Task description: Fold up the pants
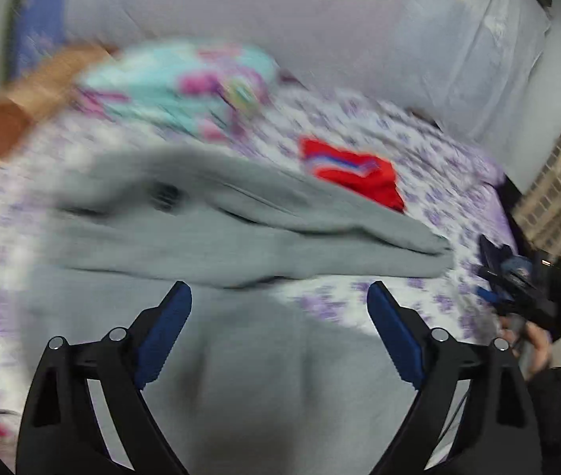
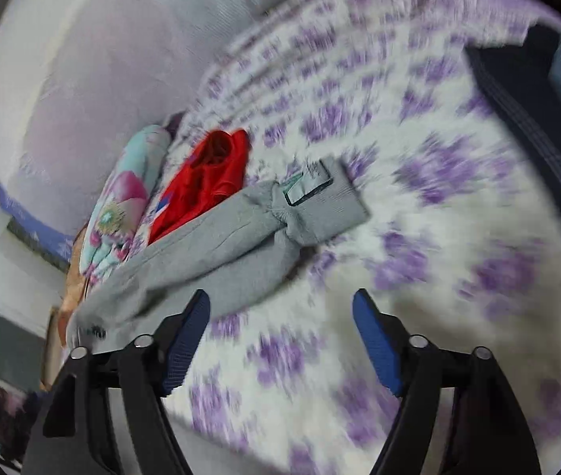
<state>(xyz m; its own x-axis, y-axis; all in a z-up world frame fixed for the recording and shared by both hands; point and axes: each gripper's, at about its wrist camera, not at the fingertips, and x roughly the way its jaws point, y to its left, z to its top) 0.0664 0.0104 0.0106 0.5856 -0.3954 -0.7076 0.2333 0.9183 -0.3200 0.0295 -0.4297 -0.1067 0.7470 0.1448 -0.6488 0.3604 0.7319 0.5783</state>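
Pants [image 1: 241,229], grey, spread across bed [image 2: 439,237] with purple-flowered sheet, one leg apparently doubled over the other, though blurred. Red garment [image 2: 205,182] touching far edge, patterned pillow [image 1: 177,83] beyond. Left gripper [image 1: 279,293] spread wide above grey cloth, holding nothing. Right gripper [image 2: 281,301] likewise apart, above sheet beside pants.

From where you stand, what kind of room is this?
Probably a bedroom: a purple-flowered bedsheet covers the surface, with grey pants, a red garment and a floral pillow lying on it.
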